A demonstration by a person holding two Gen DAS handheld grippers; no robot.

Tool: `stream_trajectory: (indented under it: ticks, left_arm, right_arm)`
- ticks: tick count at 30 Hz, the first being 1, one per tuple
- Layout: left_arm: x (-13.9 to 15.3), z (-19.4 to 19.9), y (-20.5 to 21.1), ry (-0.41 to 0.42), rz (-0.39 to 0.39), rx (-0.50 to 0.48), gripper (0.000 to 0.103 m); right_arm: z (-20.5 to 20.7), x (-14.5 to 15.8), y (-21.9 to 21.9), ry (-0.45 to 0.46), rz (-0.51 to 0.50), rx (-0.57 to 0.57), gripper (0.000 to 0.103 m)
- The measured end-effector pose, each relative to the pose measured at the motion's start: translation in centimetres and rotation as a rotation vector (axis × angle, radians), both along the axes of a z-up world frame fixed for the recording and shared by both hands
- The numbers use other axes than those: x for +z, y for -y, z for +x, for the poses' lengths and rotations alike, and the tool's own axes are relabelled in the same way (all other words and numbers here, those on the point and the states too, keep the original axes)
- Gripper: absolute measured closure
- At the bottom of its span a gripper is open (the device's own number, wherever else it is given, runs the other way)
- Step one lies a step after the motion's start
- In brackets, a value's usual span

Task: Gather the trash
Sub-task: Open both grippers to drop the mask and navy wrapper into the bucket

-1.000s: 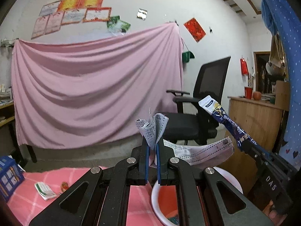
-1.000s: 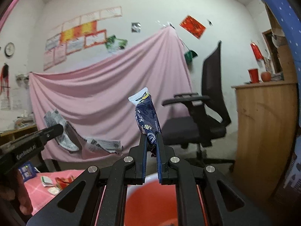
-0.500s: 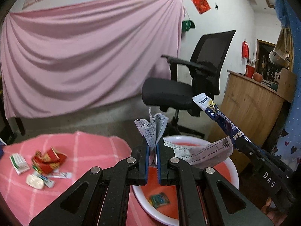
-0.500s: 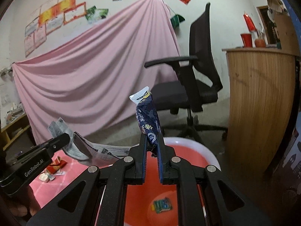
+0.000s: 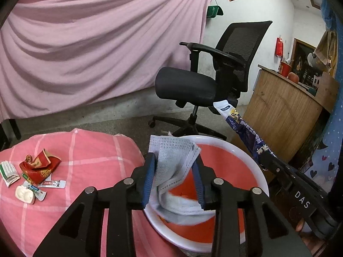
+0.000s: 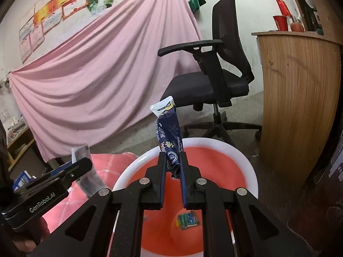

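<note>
My left gripper [image 5: 174, 161] is open above the red basin with a white rim [image 5: 242, 150]. A grey-white face mask [image 5: 173, 160] hangs loose between its jaws, drooping into the basin. My right gripper [image 6: 172, 156] has its jaws slightly parted around a dark blue snack wrapper [image 6: 169, 132], over the same basin [image 6: 246, 162]. The wrapper [image 5: 244, 128] and right gripper [image 5: 265, 160] also show in the left wrist view. A small green wrapper [image 6: 188, 220] lies in the basin.
A pink checked cloth [image 5: 92, 154] left of the basin carries a red packet [image 5: 39, 167] and several small wrappers [image 5: 25, 190]. A black office chair [image 5: 210, 79] and a wooden counter [image 5: 285, 107] stand behind. A pink sheet [image 5: 85, 42] hangs on the wall.
Both grippers have tilted down over the basin. My left jaws have opened and the mask has slumped between them. My right jaws have parted a little around the wrapper.
</note>
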State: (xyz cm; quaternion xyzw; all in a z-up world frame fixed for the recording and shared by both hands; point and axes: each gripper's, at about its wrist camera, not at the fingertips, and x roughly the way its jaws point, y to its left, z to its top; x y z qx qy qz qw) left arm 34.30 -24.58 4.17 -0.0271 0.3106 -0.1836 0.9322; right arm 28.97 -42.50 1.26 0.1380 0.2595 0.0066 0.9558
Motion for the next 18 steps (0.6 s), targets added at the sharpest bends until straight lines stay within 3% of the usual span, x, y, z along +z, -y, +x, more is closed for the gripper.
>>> stream_trajectory:
  ticks: [5,14,17,18]
  left_arm:
    - [0.2,-0.3,-1.0,-0.002,-0.022,0.017,0.061]
    - [0.9,-1.0,-3.1,0.028,-0.047,0.059,0.053]
    - [1.6,-1.9,-4.5,0.076,-0.075,0.081,0.040]
    - [1.8,-2.2,-4.9,0.094,-0.081,0.093,0.031]
  right_arm:
    - [0.3,0.0,0.2,-0.008,0.004,0.001,0.079]
    - [0.2,0.7,-0.3,0.024,-0.012,0.000,0.074]
    - [-0.1,1.5,-0.8,0.083,-0.011,0.010,0.055]
    - [-0.2,1.7,-1.0,0.103,-0.015,0.012,0.054]
